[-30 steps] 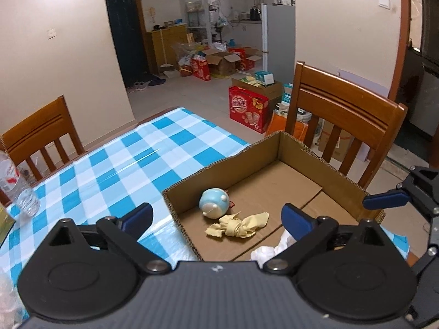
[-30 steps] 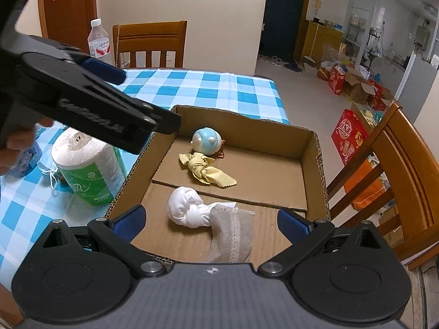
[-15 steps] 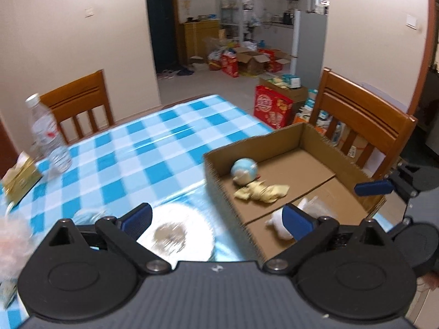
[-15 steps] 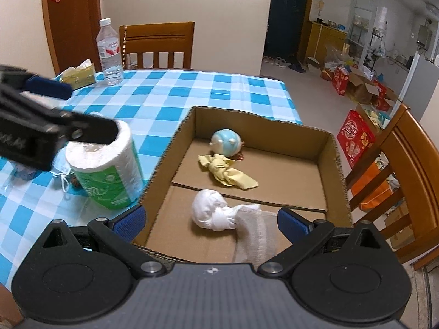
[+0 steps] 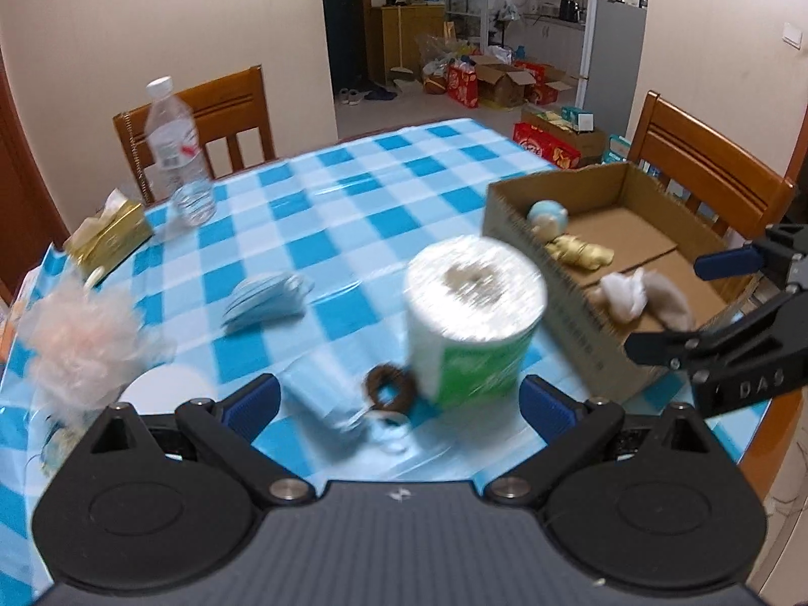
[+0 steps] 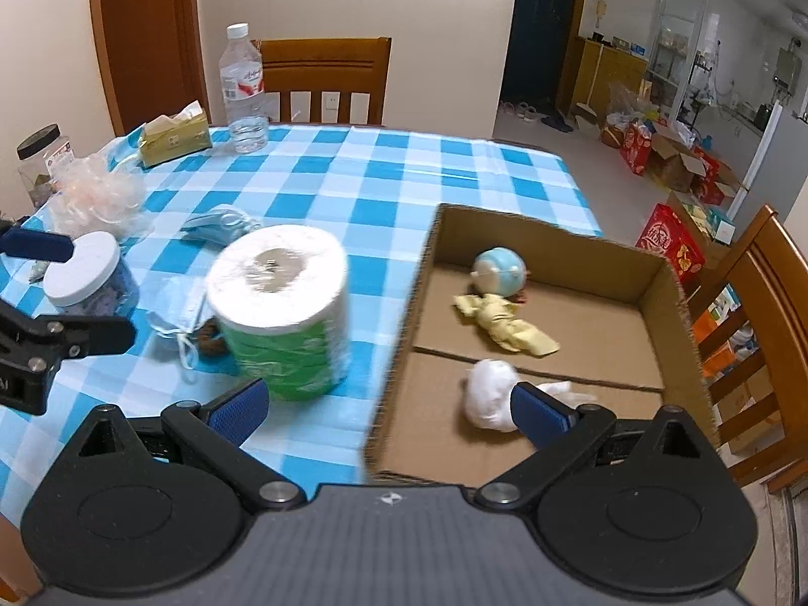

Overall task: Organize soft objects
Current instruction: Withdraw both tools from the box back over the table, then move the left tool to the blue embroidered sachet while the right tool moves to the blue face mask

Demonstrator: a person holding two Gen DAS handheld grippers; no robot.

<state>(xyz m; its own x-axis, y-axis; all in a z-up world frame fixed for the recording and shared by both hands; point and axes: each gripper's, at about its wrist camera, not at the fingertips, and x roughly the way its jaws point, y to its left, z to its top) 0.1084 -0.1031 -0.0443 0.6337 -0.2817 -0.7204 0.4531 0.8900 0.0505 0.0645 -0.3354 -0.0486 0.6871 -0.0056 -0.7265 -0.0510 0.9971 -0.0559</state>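
Both grippers, left gripper (image 5: pixel 399 399) and right gripper (image 6: pixel 386 401), are wide open w/ nothing held. The paper roll (image 5: pixel 472 323) stands on the table (image 5: pixel 353 212) just beside the box (image 6: pixel 671 283), near the table's front edge. Risk: a glancing grab tips the roll or shoves the box toward the table's right edge; the face mask (image 5: pixel 267 298) straps could snag.

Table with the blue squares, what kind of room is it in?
Most likely a dining room in someone's home. The table has a checked cloth and wooden chairs around it, a water bottle stands on it, and through the doorway there is a kitchen with a fridge.
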